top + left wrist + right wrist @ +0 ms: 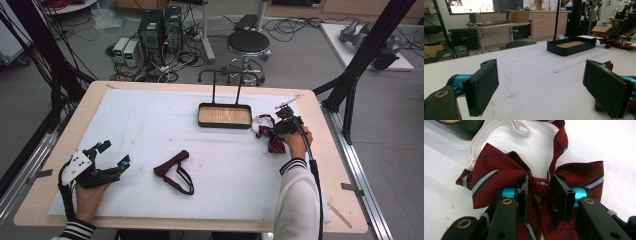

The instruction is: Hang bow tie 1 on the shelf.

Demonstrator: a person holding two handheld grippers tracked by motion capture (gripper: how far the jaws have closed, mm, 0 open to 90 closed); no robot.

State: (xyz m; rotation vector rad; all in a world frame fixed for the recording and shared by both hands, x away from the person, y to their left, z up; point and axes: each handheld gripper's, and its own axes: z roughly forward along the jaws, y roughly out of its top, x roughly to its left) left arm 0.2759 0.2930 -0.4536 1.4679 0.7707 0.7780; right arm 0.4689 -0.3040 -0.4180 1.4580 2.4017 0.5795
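The left hand-held gripper (113, 154) rests near the left edge of the white-covered wooden counter (150, 120) with its jaws spread wide and nothing between them. Toward the middle lies a dark red fabric piece with a black strap loop (174, 171), well apart from both grippers, and beyond it stands a black rectangular tray with a wooden floor (224, 116). Just right of the tray, the right hand-held gripper (542, 191) is clamped on the centre knot of the dark red striped fabric bow tie with a white elastic band (499, 173), which lies on the counter.
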